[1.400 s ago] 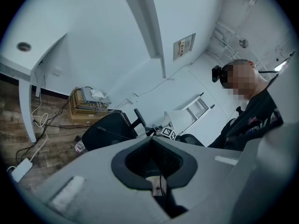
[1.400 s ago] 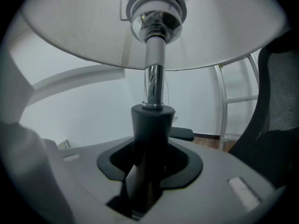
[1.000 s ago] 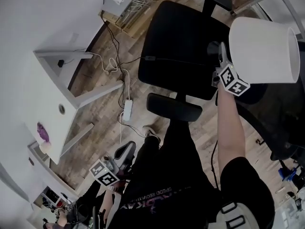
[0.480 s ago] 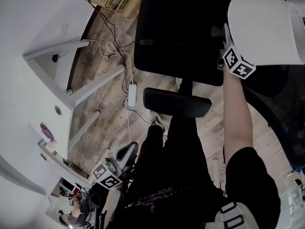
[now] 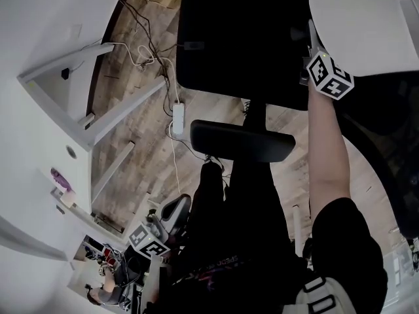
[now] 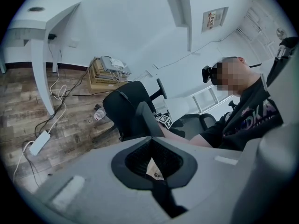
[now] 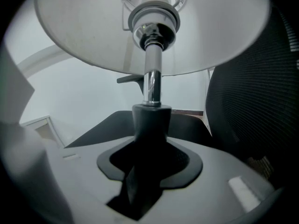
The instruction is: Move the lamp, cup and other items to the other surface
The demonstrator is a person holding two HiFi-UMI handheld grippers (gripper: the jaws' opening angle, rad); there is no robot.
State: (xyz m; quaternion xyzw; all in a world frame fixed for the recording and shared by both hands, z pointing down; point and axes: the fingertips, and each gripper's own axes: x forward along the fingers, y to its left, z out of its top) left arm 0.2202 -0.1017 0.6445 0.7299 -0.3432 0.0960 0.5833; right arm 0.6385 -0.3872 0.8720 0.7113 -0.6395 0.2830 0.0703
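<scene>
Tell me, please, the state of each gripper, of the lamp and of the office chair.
lamp: held below its chrome stem, shade fitted.
right gripper: shut on the lamp.
left gripper: shut, nothing in it.
office chair: empty, nobody sits on it.

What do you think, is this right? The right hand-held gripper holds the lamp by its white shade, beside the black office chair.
Not quite. The right hand-held gripper holds the lamp by the dark post under its chrome stem, not by the white shade, beside the black office chair. The right gripper view shows it.
</scene>
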